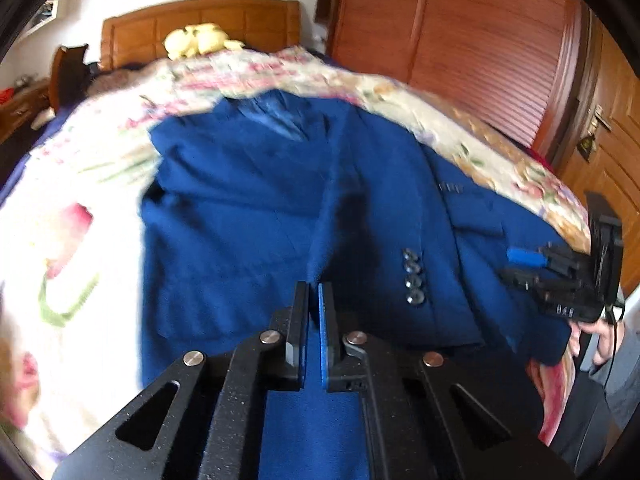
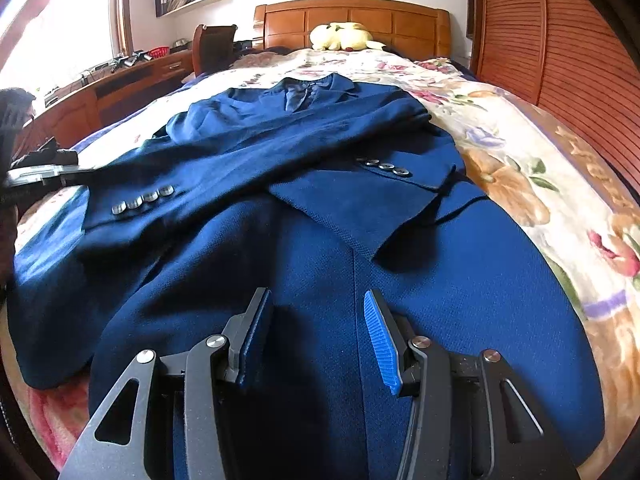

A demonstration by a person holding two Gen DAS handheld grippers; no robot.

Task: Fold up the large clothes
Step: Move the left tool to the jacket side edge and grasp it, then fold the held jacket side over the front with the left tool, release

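A blue suit jacket (image 2: 280, 184) lies on the floral bedspread (image 2: 516, 184), collar toward the headboard, both sleeves folded across its front. My left gripper (image 1: 314, 320) is shut on a fold of the jacket's hem (image 1: 312, 420); the cloth passes between its fingers. The jacket (image 1: 248, 200) fills the middle of the left wrist view. My right gripper (image 2: 318, 332) is open just above the jacket's lower hem, nothing between its fingers. It also shows in the left wrist view (image 1: 532, 264) at the jacket's right edge. The left gripper (image 2: 48, 172) shows at the left edge of the right wrist view.
A yellow plush toy (image 2: 340, 36) lies by the wooden headboard (image 2: 352, 16). A wooden wardrobe (image 2: 560, 52) stands along the bed's right side. A desk (image 2: 120, 76) and chair (image 2: 212, 48) stand on the left.
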